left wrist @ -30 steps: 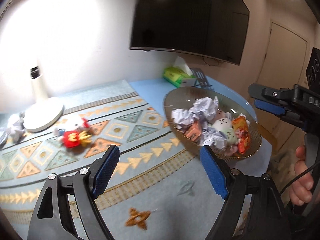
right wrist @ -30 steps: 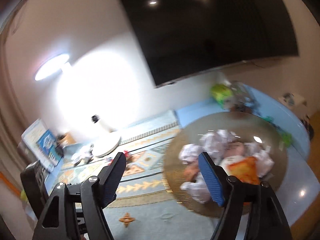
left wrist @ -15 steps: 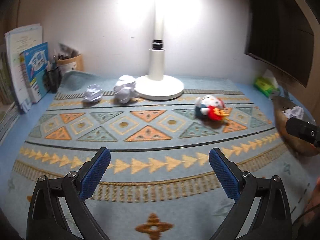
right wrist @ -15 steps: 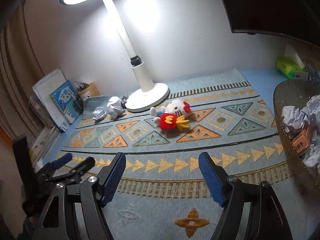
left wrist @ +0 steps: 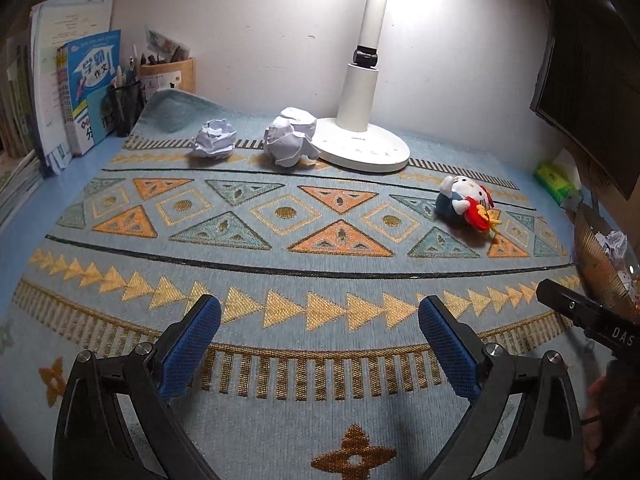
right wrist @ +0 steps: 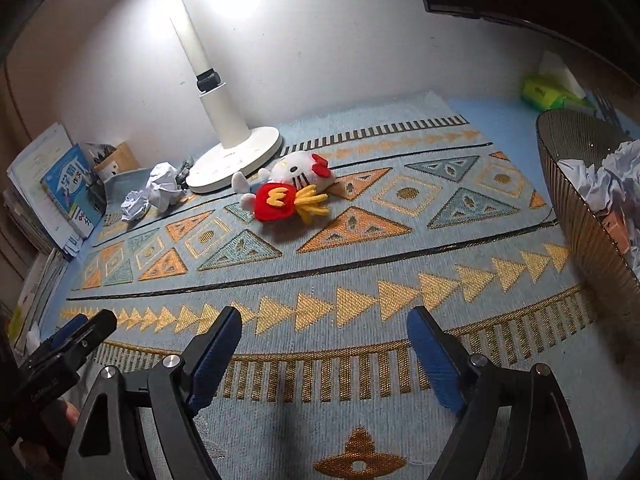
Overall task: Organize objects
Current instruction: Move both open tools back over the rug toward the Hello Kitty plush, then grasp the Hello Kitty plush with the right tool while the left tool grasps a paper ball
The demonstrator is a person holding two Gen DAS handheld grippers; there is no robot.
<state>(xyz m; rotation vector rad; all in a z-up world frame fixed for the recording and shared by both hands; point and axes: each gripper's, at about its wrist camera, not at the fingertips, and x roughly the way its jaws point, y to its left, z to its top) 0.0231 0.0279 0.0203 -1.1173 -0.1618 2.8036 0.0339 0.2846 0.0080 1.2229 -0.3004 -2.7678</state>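
A white cat plush with a red fries pouch (left wrist: 464,203) (right wrist: 292,192) lies on the patterned mat, right of the lamp base. Two crumpled paper balls (left wrist: 213,138) (left wrist: 290,142) sit left of the lamp base; they also show in the right wrist view (right wrist: 154,190). A ribbed brown bowl (right wrist: 576,192) (left wrist: 600,268) at the right holds crumpled paper and other items. My left gripper (left wrist: 320,344) is open and empty over the mat's near part. My right gripper (right wrist: 324,354) is open and empty, also well short of the plush.
A white desk lamp (left wrist: 360,136) (right wrist: 232,156) stands at the back. Books (left wrist: 80,88) and a pen holder (left wrist: 168,76) line the back left. A green tissue pack (right wrist: 548,92) sits back right under a dark screen (left wrist: 588,60).
Both views have swung left from the bowl to the mat, then moved a little closer. The plush and paper balls have not moved. Both grippers stayed open.
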